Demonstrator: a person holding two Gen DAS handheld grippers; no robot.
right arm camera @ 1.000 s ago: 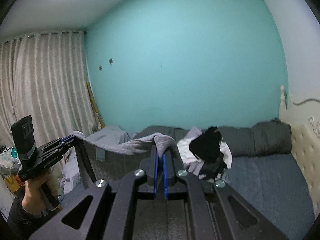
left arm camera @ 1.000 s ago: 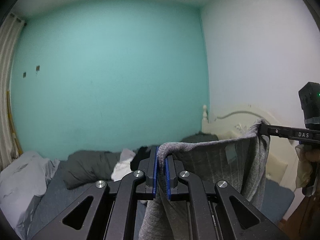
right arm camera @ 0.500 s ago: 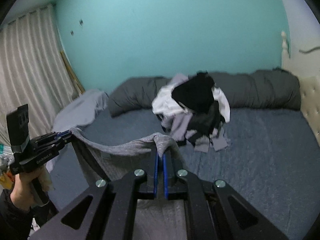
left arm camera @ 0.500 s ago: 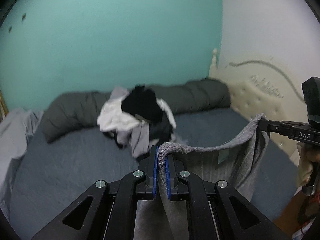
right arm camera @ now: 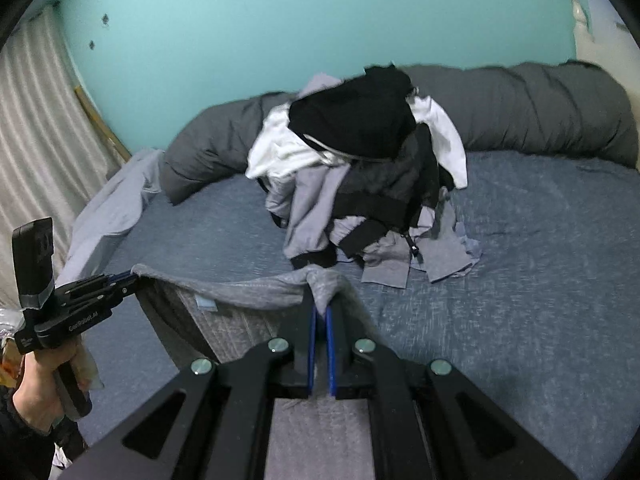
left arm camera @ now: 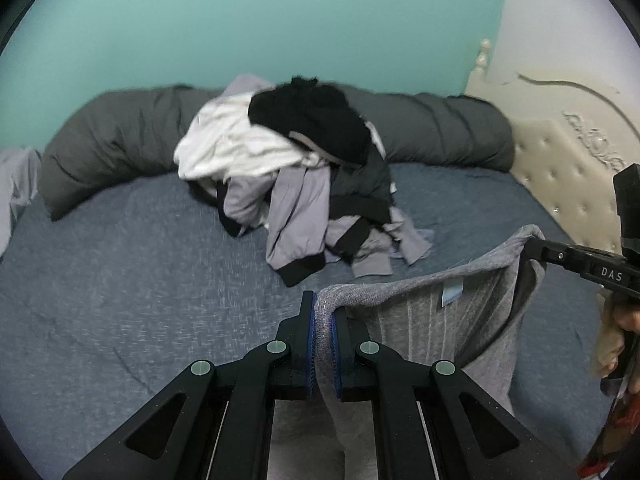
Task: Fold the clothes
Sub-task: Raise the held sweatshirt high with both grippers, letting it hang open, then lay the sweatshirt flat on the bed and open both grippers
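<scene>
Fingers of the left gripper (left arm camera: 324,344) and right gripper (right arm camera: 320,344) each clench a top corner of the grey garment (left arm camera: 448,320), which hangs spread between them above the bed (left arm camera: 120,280). No fold shows in it; beyond, a jumbled clothes pile (left arm camera: 296,168) lies unfolded, so much seems left.

Dim, cool indoor light, even and soft — no hard shadows, no glare. Strong fisheye bend in both wrist views; black vignette at the corners. Motion blur smears the clothes pile (left arm camera: 296,160) and the bed sheet (left arm camera: 120,280), worst toward the edges. Near black gripper frames stay sharp. Teal wall (right arm camera: 300,20) brightest — faint grain throughout.
</scene>
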